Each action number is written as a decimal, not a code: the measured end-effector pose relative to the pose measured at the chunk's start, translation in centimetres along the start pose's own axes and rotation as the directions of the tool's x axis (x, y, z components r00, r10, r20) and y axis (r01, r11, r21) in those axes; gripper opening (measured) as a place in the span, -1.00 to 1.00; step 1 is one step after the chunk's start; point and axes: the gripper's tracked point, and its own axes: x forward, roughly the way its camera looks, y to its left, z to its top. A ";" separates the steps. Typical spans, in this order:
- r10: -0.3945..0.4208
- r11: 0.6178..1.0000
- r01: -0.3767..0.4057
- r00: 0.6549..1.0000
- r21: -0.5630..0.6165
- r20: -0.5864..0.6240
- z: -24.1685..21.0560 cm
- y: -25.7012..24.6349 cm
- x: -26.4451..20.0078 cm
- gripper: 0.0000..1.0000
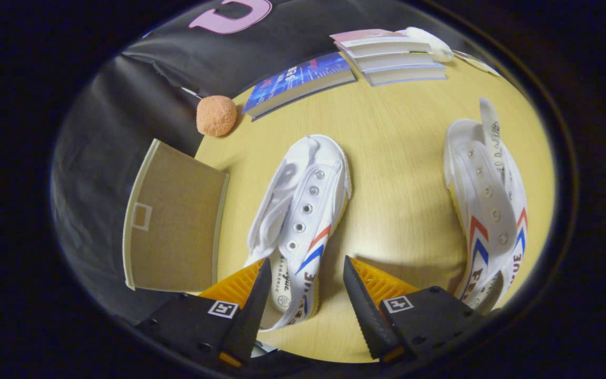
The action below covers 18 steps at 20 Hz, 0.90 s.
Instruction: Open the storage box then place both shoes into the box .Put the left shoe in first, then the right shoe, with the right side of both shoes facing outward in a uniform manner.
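Note:
Two white canvas shoes with red and blue chevrons lie on the pale wooden table [397, 173]. The nearer shoe [303, 216] lies with its heel end between my fingers and its toe pointing away. My gripper [307, 279] is open, one finger on each side of that heel, neither visibly pressing on it. The second shoe [487, 205] lies to the right, beyond the right finger. A brown storage box [174, 221] stands left of the nearer shoe at the table's left edge, its flat brown lid side facing me.
An orange fuzzy ball [216, 116] sits at the table's far left corner. A blue book [303, 81] and a stack of books [395, 58] lie along the far edge, with a white object [432, 45] behind the stack.

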 end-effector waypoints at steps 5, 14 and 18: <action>-0.005 1.000 0.006 1.000 0.029 -0.024 0.2 0.0 1.3 0.10; -0.027 0.995 0.030 0.999 0.090 -0.033 0.4 0.2 2.2 -0.60; 0.002 0.996 -0.001 1.000 0.085 -0.006 1.1 0.1 0.8 -0.85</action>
